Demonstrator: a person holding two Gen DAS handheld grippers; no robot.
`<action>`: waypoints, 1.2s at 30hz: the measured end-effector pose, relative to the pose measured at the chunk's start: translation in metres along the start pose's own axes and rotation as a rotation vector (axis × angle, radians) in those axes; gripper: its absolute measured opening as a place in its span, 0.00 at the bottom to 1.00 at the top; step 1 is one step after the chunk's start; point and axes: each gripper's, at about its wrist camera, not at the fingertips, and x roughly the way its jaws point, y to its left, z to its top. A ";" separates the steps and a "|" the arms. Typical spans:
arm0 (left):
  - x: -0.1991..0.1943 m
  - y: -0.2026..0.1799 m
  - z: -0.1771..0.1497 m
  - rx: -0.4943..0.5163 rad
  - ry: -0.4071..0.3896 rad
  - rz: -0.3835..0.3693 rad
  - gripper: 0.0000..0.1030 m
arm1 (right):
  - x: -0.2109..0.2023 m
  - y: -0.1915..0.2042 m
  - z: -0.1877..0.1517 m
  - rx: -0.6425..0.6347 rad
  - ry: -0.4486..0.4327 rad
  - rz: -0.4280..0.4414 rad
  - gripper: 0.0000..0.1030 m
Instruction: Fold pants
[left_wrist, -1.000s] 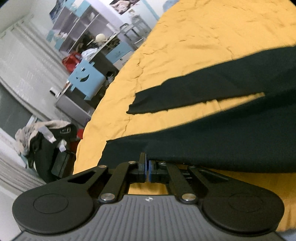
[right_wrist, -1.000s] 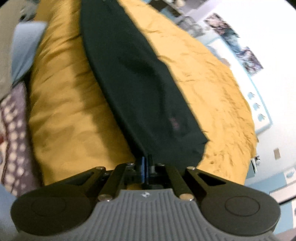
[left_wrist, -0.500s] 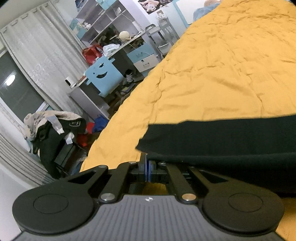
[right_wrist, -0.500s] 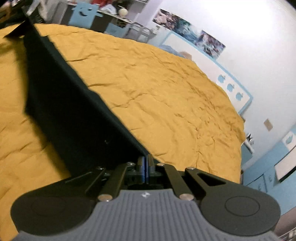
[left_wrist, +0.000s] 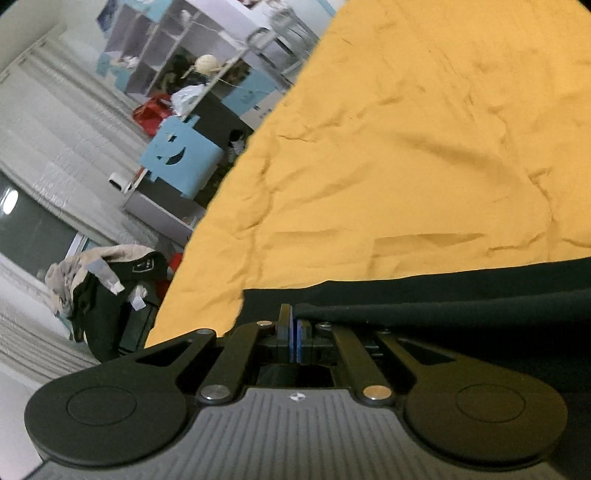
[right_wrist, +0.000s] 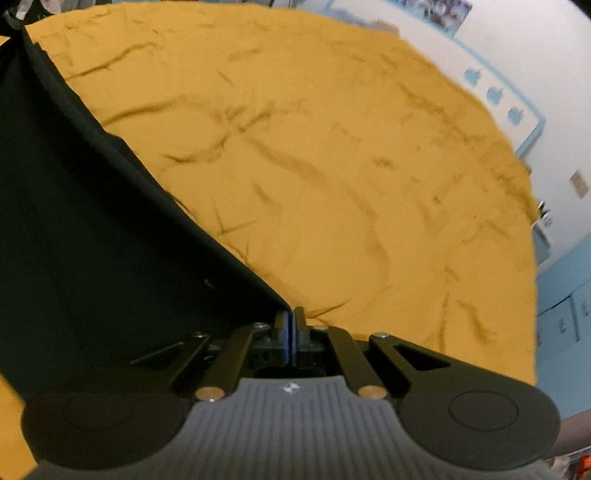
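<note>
The pants (right_wrist: 92, 240) run off the left edge in the right wrist view, and the shelf clutter (left_wrist: 192, 77) is too blurry, maybe a ball up there.

Two grippers are showing, one per view: the left gripper (left_wrist: 294, 325) and the right gripper (right_wrist: 291, 325), each pinching dark cloth between its two fingers. One pair of black pants (left_wrist: 461, 295) is lying on one yellow bedspread (left_wrist: 406, 147). Beside the bed, one blue smiley-face cutout (left_wrist: 181, 157) is standing near one white cubby shelf (left_wrist: 162, 48), and one heap of clothes (left_wrist: 99, 280) is sitting by one white curtain (left_wrist: 55, 129). In the right wrist view, three blue apple shapes (right_wrist: 495, 96) are lining the wall
</note>
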 end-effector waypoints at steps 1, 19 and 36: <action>0.006 -0.006 0.001 0.009 0.006 0.001 0.01 | 0.007 -0.001 0.002 0.012 0.005 0.006 0.00; 0.032 -0.029 0.004 -0.003 0.024 -0.025 0.02 | 0.022 -0.007 -0.008 0.085 0.033 0.053 0.00; -0.041 0.009 -0.028 -0.234 -0.071 -0.253 0.40 | -0.034 -0.066 -0.083 0.445 -0.076 0.196 0.39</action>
